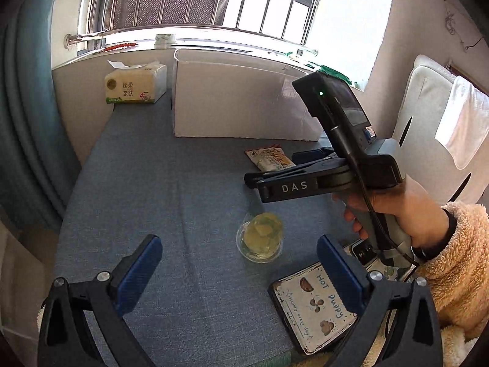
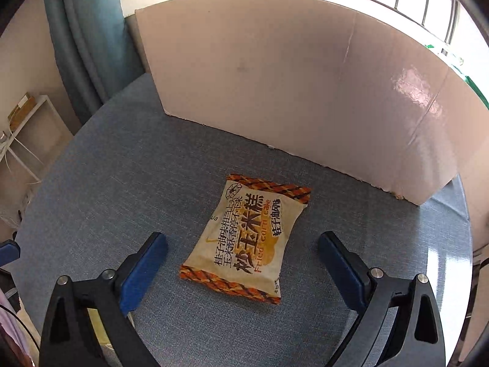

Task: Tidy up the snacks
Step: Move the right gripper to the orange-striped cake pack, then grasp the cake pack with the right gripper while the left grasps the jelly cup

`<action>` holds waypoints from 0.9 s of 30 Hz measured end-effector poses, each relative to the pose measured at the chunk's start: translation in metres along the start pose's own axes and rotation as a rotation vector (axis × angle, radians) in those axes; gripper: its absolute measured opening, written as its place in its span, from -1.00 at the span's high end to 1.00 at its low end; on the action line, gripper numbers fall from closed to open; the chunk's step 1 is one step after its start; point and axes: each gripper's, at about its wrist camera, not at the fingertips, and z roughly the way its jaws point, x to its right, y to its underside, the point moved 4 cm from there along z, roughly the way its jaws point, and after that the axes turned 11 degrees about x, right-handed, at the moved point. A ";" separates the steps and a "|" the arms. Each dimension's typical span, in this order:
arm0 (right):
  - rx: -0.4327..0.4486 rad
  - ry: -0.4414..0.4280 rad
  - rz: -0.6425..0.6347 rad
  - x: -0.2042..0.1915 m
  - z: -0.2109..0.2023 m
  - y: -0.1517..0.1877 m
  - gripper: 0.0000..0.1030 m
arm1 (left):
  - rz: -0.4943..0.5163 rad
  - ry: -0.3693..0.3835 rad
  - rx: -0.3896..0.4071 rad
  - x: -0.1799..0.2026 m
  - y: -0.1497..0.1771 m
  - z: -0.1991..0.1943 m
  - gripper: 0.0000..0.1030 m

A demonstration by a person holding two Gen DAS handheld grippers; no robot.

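Right gripper [image 2: 243, 263] hung wide open, empty, over snack packet [image 2: 244, 238] lying flat on blue tablecloth [image 2: 122, 183], short of cardboard box [image 2: 305, 91]. Packet looked light, soft, crinkly, slippery; contents likely crushable, so pinch across narrow sides. Left gripper [image 1: 240, 263] also open, empty, near jelly cup [image 1: 259, 237].

Your right gripper [image 1: 253, 180] hides half the snack packet [image 1: 269, 159] — the tin [image 1: 308, 305] sits partly behind a blue pad.
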 end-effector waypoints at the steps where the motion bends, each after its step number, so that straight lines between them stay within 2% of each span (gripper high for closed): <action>1: 0.018 -0.001 0.000 0.001 -0.005 -0.002 -0.29 | 0.008 0.002 -0.004 0.002 0.000 0.002 -1.00; 2: 0.030 -0.002 0.002 0.002 -0.008 -0.003 0.09 | 0.018 0.005 -0.007 0.004 0.000 0.002 -1.00; 7: 0.028 -0.038 0.015 0.010 -0.017 0.003 0.10 | 0.056 0.031 -0.027 0.013 -0.001 0.009 -1.00; 10: 0.075 -0.056 0.056 0.020 -0.037 0.006 0.10 | 0.064 0.053 -0.047 0.015 -0.003 0.019 -1.00; 16: 0.191 -0.088 0.141 0.040 -0.102 0.016 0.10 | 0.130 0.056 -0.114 0.021 -0.003 0.046 -0.97; 17: 0.209 -0.090 0.148 0.043 -0.111 0.020 0.10 | 0.152 0.061 -0.118 0.023 -0.003 0.049 -0.88; 19: 0.232 -0.095 0.179 0.047 -0.127 0.026 0.09 | 0.192 0.074 -0.136 0.027 0.000 0.056 -0.56; 20: 0.241 -0.101 0.199 0.051 -0.133 0.031 0.09 | 0.200 0.077 -0.152 0.027 0.003 0.061 -0.04; 21: 0.248 -0.105 0.220 0.054 -0.137 0.035 0.09 | 0.204 0.077 -0.163 0.028 0.006 0.064 0.23; 27: 0.254 -0.094 0.285 0.066 -0.147 0.049 0.09 | 0.187 0.101 -0.140 0.028 0.010 0.057 0.25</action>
